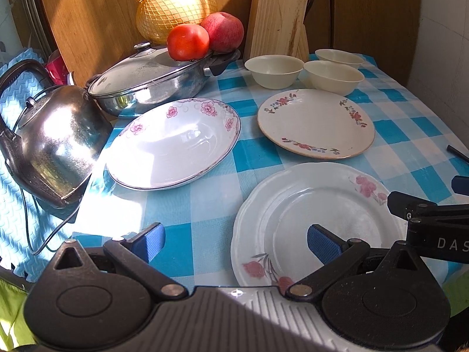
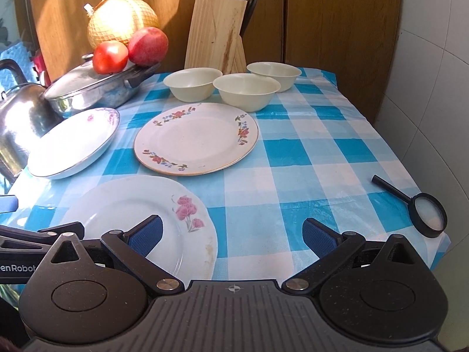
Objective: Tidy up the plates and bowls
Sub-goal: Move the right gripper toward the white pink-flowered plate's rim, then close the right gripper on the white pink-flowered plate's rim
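My left gripper (image 1: 236, 242) has its blue-padded fingers spread wide and holds nothing; it hangs over the near edge of the table, its right finger above the scalloped plate (image 1: 310, 223) with pink flowers, though I cannot tell whether it touches. My right gripper (image 2: 231, 236) is likewise spread and empty, its left finger over the right part of that same plate and its right finger over bare checked tablecloth (image 2: 307, 158). The two tools sit side by side, each showing at the edge of the other's view. Beyond the scalloped plate, farther in, lies the gold-rimmed plate (image 2: 196, 138) with small flower sprays, flat on the cloth and apart from its neighbours. To its left rests the deep dish (image 1: 174, 143) with pink blossoms along its rim, just beside the steel kettle (image 1: 55, 143). At the far side three cream bowls (image 2: 246, 91) stand upright in a loose cluster, in front of the wooden knife block (image 2: 217, 35). Far left, a lidded steel pan (image 1: 152, 82) carries a tomato (image 1: 187, 42) and an apple (image 1: 224, 30), with a netted pomelo (image 1: 173, 8) behind. A magnifying glass (image 2: 428, 214) lies near the right edge of the table.
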